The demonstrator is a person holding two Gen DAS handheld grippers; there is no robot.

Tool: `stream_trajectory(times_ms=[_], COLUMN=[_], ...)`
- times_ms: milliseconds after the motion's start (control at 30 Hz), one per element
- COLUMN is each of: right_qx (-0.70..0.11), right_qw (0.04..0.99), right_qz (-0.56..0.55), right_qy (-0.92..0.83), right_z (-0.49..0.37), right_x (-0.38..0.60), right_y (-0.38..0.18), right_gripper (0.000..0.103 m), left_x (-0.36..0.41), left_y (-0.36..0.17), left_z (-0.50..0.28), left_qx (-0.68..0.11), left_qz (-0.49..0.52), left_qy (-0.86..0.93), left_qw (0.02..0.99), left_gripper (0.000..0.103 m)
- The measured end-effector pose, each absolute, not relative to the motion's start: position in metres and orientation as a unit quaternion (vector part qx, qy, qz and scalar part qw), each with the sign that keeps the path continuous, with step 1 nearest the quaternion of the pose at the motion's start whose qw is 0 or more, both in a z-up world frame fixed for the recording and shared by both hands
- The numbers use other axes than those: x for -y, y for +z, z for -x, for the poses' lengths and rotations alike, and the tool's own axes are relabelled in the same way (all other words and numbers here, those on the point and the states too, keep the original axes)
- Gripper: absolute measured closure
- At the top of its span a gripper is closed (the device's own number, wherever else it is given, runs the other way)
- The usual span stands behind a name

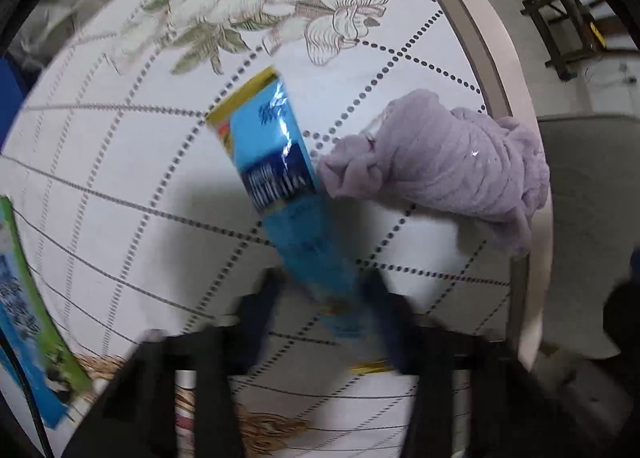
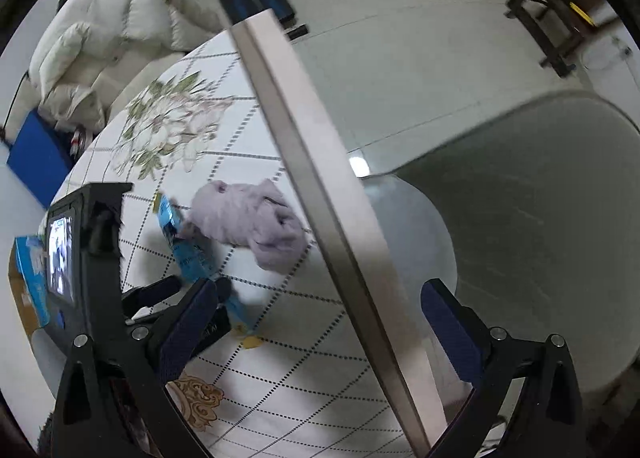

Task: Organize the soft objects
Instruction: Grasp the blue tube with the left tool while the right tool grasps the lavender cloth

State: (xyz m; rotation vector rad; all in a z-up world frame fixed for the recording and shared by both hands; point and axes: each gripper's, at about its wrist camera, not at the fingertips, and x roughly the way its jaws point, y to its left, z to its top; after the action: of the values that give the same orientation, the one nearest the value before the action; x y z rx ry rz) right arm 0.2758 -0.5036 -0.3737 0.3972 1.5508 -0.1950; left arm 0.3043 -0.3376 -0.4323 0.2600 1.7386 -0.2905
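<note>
One of the soft objects gripped so far: left gripper (image 1: 324, 294) pinched onto near end of blue tissue pack (image 1: 280, 162). Right gripper (image 2: 320, 322) wide open, empty. Lilac towel (image 1: 444, 162) touching pack's right, untouched.

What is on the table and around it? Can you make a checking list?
Surface: table with a white flowered, grid-patterned cover.
Job's things: blue tissue pack lying flat; crumpled lilac cloth beside it, near the table edge.
Clutter: blue-and-green box at the table's side.
Grippers: left gripper closed on the pack's near end; right gripper open, empty, over the table edge.
Cables: nothing seen.
Surroundings: white padded coat, grey chair, pale floor.
</note>
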Motion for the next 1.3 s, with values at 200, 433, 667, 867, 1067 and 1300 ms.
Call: stream_trajectory(times_ms=[200,433,667,867,1067,1300], right_qx=[-0.726,-0.765,-0.772,-0.753,-0.726,-0.736], right_qw=[0.685,0.638,0.624,0.656,0.683,0.674], right_qz=[-0.064,0.075,0.119,-0.014,-0.019,-0.012], right_qy=[-0.012,0.053,0.037,0.037,0.073,0.063], right_z=[-0.312,-0.338,-0.340,-0.326,-0.304,-0.274], right_x=[0.466,0.413,0.383,0.363,0.301,0.284], right_y=[-0.385,-0.430,-0.454,-0.410,-0.354,-0.366], right_gripper=[0.000,0.018,0.077,0.084,0.084,0.084], left_x=[0.292,0.242,0.200,0.156,0.124,0.157], left_y=[-0.420,-0.398,-0.339,-0.279,-0.288,-0.389], left_z=[-0.296,-0.282,-0.272,-0.289,-0.305,-0.283], left_qx=[-0.749,-0.742,-0.708,-0.671,-0.687,-0.769], left_qz=[-0.114,-0.080,-0.043,-0.012,0.010,-0.165], left_qy=[-0.117,-0.106,-0.115,-0.111,-0.146,-0.176], left_qw=[0.642,0.657,0.695,0.733,0.712,0.593], left_gripper=[0.087,0.088,0.088,0.096,0.093,0.078])
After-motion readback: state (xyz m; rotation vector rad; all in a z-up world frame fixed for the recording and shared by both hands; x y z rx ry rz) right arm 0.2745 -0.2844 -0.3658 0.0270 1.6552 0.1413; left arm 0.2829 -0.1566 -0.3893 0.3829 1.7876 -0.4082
